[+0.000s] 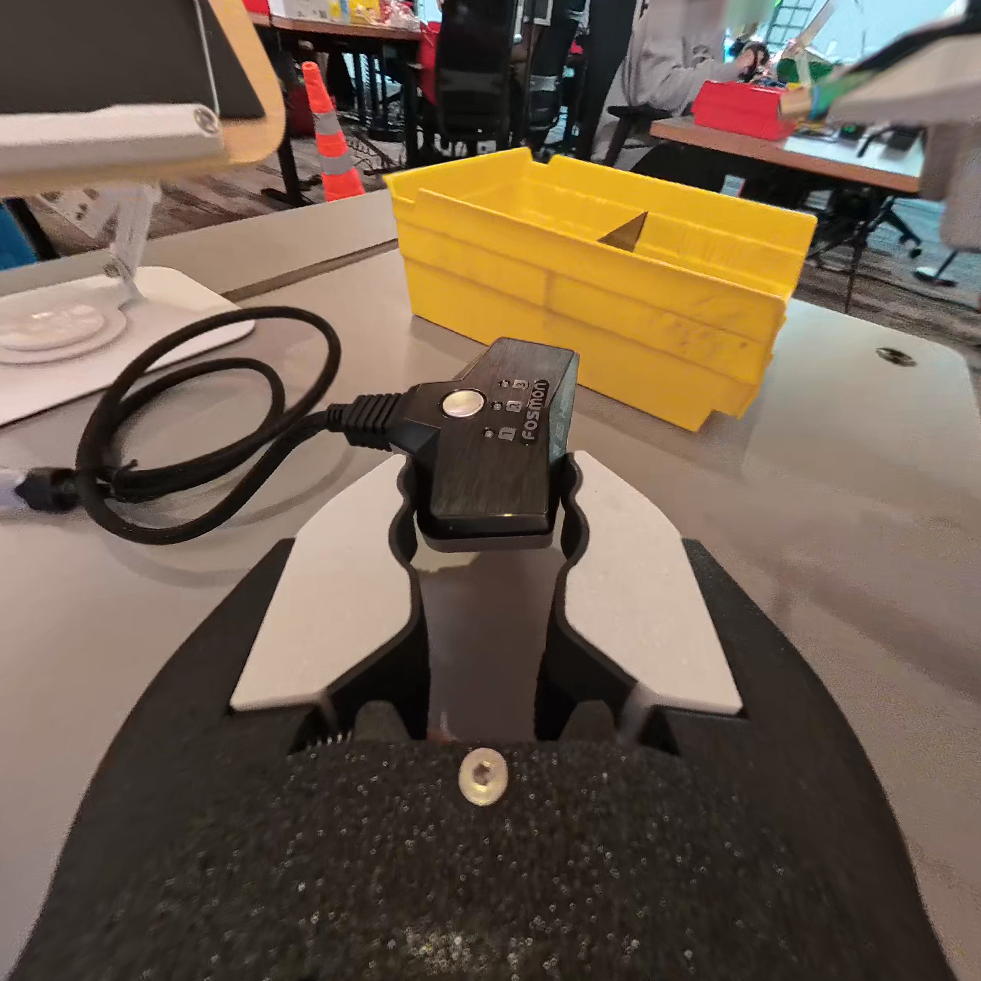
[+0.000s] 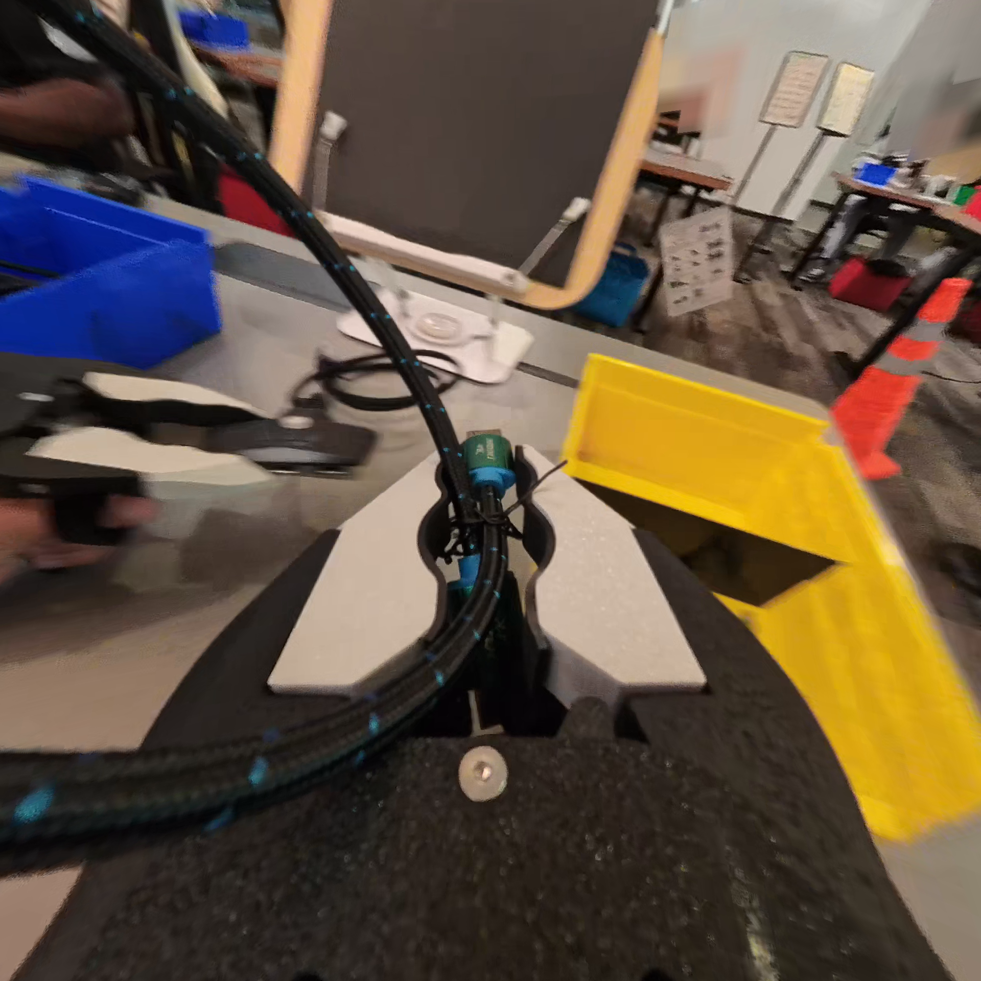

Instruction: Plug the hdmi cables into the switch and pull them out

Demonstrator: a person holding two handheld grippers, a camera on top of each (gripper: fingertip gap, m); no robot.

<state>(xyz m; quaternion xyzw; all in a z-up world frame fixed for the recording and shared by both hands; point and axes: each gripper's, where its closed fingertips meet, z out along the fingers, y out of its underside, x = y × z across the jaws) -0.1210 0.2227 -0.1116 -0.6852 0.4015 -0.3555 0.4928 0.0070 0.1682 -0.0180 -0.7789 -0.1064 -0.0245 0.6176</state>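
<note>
The black switch (image 1: 496, 451) is sitting between my left fingertips, raised a little off the grey table (image 1: 796, 504), its long axis running away from my left camera toward the yellow bin (image 1: 594, 281) and tilting slightly to the right. Its buttoned top is facing up, its own black cord (image 1: 212, 424) is leaving from its left side and looping over the table, and the face on its right side is turning toward my other hand. My left gripper (image 1: 485, 496) is clamping the near end of the switch, the jaws standing only as far apart as the body is wide, both pads pressing its sides.

In my right wrist view, the HDMI plug (image 2: 487, 459), green with a blue collar, is pointing forward and slightly up past my right fingertips, its metal tip clear of them. My right gripper (image 2: 480, 478) is closing narrowly on that plug and on the black, blue-flecked braided cable (image 2: 340, 276) bundled beside it with a thin black tie. The cable is arching up and to the left, and another run is trailing back over my gripper body.

The plug and the switch (image 2: 297, 443) are apart, the switch lying to the left in my left gripper (image 2: 255, 451), blurred. A blue bin (image 2: 106, 276) is standing behind it.
</note>
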